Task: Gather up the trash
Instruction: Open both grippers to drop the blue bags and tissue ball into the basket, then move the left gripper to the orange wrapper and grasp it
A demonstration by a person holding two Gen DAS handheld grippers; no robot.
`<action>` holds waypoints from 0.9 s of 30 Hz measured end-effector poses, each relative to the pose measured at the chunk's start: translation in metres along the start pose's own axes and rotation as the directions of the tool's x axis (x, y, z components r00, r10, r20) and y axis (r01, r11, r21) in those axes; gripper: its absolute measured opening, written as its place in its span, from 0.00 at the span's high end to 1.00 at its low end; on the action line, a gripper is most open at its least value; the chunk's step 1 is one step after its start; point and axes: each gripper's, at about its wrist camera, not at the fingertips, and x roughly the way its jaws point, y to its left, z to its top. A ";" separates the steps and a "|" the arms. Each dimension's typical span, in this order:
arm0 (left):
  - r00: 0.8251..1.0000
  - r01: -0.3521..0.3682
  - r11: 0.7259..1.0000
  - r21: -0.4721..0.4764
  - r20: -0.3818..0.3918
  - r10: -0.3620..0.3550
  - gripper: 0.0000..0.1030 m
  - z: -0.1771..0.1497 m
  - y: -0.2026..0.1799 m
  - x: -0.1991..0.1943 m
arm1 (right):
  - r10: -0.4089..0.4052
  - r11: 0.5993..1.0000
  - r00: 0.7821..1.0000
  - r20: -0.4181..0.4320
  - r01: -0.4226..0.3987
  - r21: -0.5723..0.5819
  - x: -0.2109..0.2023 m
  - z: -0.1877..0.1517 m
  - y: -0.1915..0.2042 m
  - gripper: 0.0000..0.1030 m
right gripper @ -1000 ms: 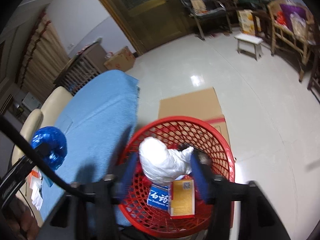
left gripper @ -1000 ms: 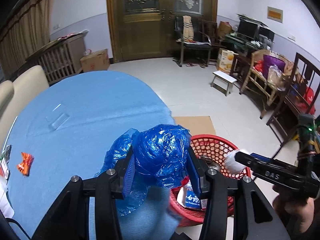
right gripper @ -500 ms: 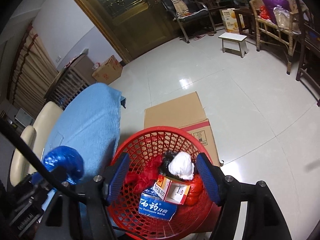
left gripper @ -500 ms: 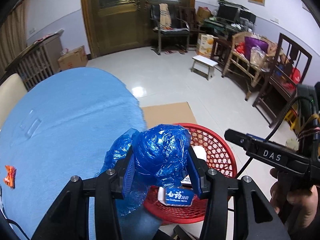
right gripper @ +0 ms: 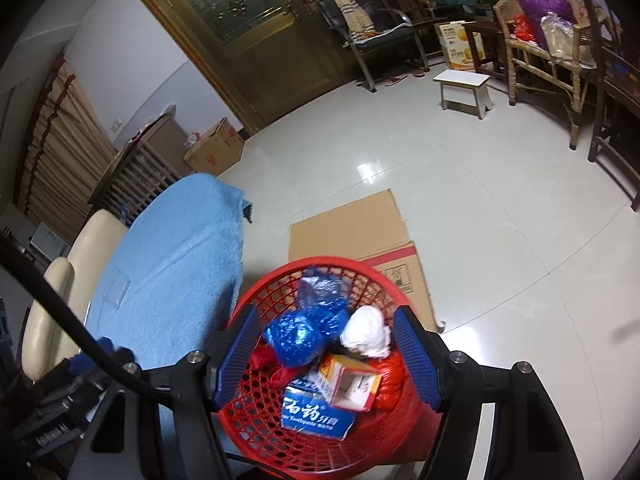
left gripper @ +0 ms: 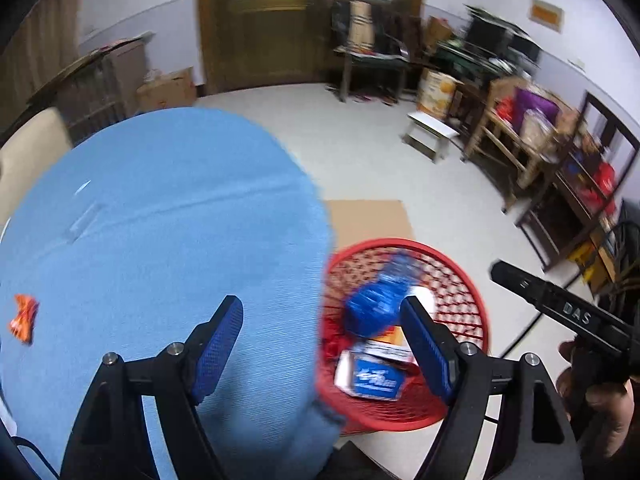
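Observation:
The crumpled blue plastic bag [right gripper: 296, 338] lies in the red mesh basket [right gripper: 320, 260] on the floor, beside a white paper wad [right gripper: 366, 334], an open orange box [right gripper: 352, 384] and a blue toothpaste box [right gripper: 316, 416]. My left gripper [left gripper: 320, 304] hangs over the table edge and the basket [left gripper: 400, 242]; its jaws are opening and the blurred blue bag [left gripper: 372, 308] is below them, free of the pads. My right gripper [right gripper: 326, 312] stands open above the basket with nothing between its fingers. An orange wrapper [left gripper: 24, 318] lies on the blue-clothed table [left gripper: 160, 220].
Flat cardboard [right gripper: 352, 232] lies on the tiled floor behind the basket. Cream chairs [right gripper: 60, 300] stand at the table's far side. A white stool [right gripper: 464, 88], wooden chairs and cluttered furniture line the right wall. A person's hand [left gripper: 600, 392] holds the right gripper's handle.
My left gripper's jaws have spread and the blue bag has dropped from them into the basket. My right gripper let the white wad fall into the basket earlier and stays open.

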 end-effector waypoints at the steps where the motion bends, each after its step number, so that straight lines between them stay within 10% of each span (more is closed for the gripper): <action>1: 1.000 -0.007 1.000 -0.029 0.003 0.007 0.21 -0.002 0.012 -0.003 | 0.001 1.000 1.000 -0.004 -0.001 -0.007 0.001 -0.001 0.003 0.29; 27: 0.991 -0.136 0.892 -0.431 -0.046 0.129 0.21 -0.077 0.188 -0.021 | 0.060 0.939 0.983 -0.173 -0.115 -0.325 0.051 -0.052 0.172 0.29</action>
